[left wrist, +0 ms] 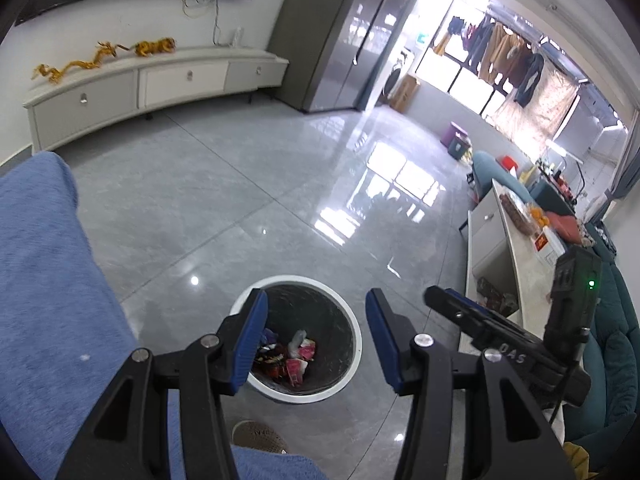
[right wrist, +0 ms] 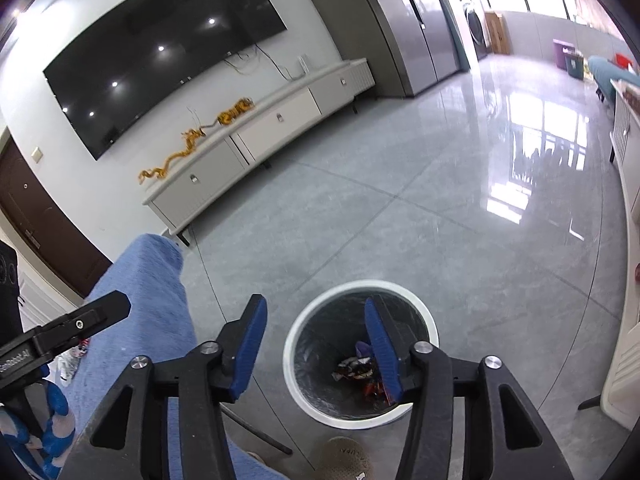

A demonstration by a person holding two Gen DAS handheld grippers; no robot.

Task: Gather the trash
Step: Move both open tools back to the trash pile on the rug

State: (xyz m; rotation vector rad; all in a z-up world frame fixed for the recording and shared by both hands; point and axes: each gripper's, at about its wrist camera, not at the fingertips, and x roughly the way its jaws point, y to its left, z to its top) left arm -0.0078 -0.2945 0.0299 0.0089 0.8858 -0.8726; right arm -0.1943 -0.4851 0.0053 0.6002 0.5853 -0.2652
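Both the left gripper point(left wrist: 316, 340) and right gripper point(right wrist: 316, 344) hang with jaws apart and empty over the white-rimmed trash bin point(left wrist: 352, 364) at six o'clock, crumpled wrappers point(left wrist: 290, 356) inside.

Both grippers hung side by side, angled downward: left gripper point(left wrist: 316, 340) empty, jaws apart; right gripper point(right wrist: 316, 344) likewise.
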